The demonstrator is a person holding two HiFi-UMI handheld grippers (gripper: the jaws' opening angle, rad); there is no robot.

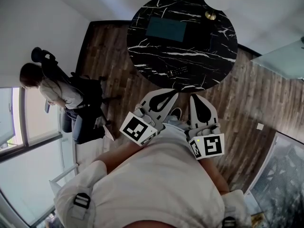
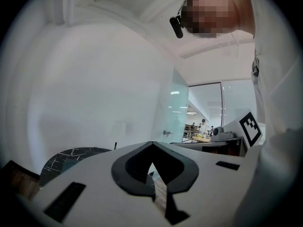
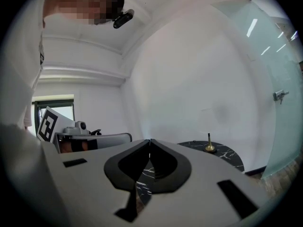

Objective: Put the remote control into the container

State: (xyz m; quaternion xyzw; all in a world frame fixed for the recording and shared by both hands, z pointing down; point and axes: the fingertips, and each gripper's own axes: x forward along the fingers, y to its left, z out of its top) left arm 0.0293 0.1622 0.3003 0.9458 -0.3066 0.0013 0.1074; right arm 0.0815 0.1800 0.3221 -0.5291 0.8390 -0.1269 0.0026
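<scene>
A black remote control (image 1: 176, 71) lies near the front edge of the round black marble table (image 1: 142, 42). Farther back on the table sits a dark teal rectangular container (image 1: 166, 28). My left gripper (image 1: 175, 92) and right gripper (image 1: 194, 96) are held side by side close to my chest, just short of the table's front edge, a little in front of the remote. Both point toward the table. Each pair of jaws meets at the tips with nothing between them, as the left gripper view (image 2: 152, 144) and right gripper view (image 3: 150, 140) show.
A small brass stand (image 1: 210, 15) rises at the table's far right, also seen from the right gripper (image 3: 209, 148). A person (image 1: 47, 87) sits on an office chair to the left, by a window. Wooden floor surrounds the table; a glass partition (image 1: 285, 58) stands at right.
</scene>
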